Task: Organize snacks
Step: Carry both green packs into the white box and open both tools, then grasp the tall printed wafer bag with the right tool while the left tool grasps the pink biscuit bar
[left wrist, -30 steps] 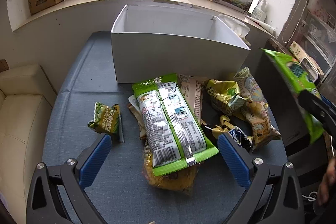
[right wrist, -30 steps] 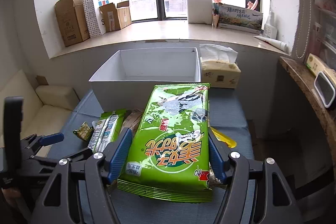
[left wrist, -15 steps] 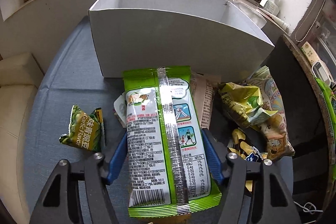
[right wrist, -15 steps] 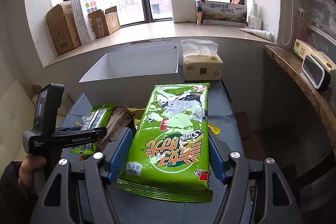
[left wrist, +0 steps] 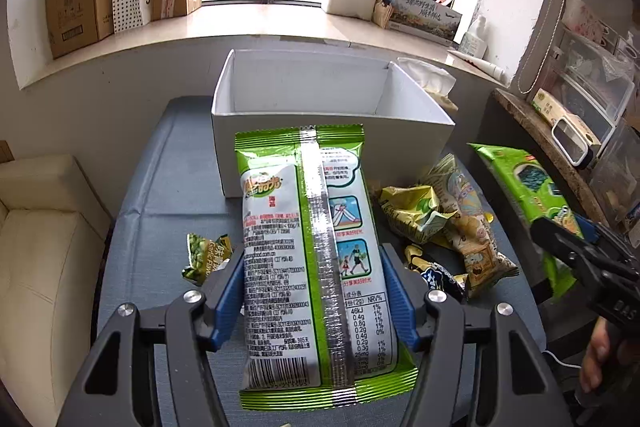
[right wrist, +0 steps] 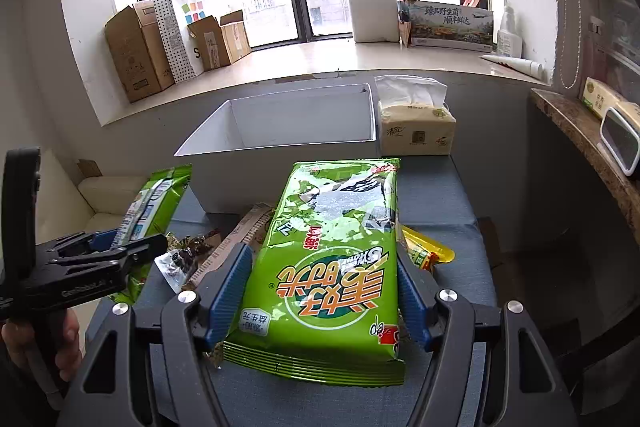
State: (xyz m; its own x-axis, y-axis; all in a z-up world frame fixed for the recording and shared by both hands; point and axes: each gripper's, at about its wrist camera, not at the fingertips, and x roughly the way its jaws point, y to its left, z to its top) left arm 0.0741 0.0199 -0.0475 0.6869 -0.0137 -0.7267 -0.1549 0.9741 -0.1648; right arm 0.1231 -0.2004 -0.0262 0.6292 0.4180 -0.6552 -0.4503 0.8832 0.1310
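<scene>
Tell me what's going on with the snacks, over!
Left gripper shut on back-side-up green pack. Right gripper shut on green seaweed pack. White box ahead, open, nothing seen inside. Path clear.

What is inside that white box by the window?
Nothing that shows: the white box presents only bare inner walls in both views. Its floor is hidden by the near wall and by the green seaweed packs held up in the left gripper and right gripper.
</scene>
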